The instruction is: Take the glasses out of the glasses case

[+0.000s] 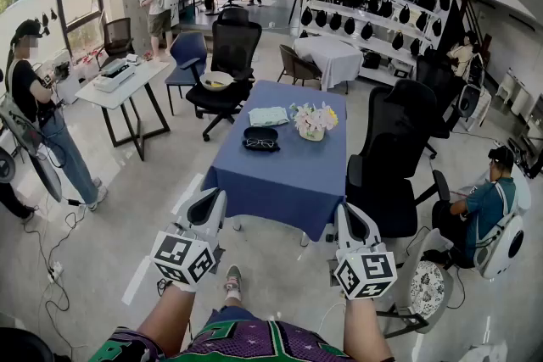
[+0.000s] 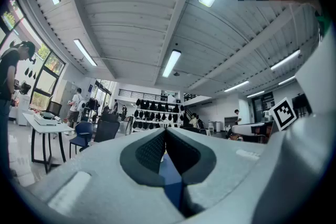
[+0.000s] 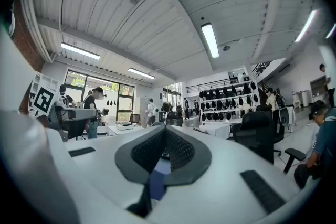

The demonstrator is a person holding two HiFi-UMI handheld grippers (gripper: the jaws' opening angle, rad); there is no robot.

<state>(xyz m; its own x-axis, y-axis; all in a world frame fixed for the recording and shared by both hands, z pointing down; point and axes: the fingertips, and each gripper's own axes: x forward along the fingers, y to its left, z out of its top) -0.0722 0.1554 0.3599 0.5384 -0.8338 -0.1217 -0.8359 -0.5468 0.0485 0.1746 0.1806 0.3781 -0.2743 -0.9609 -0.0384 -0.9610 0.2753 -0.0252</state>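
The black glasses case (image 1: 260, 138) lies open on the blue table (image 1: 280, 178) with the glasses resting in it, well ahead of both grippers. In the head view my left gripper (image 1: 213, 201) and right gripper (image 1: 347, 214) are held side by side over the floor, short of the table's near edge, and point at it. The left gripper (image 2: 166, 131) has its jaws shut with nothing in them. My right gripper (image 3: 165, 131) is shut and empty too. A strip of the blue table (image 3: 156, 171) shows through the gap below its pads.
A folded teal cloth (image 1: 269, 116) and a small flower pot (image 1: 312, 122) sit behind the case. Black office chairs (image 1: 393, 155) stand at the table's right and at its far side. A white desk (image 1: 127, 85) and people stand to the left, and cables (image 1: 53, 254) lie on the floor.
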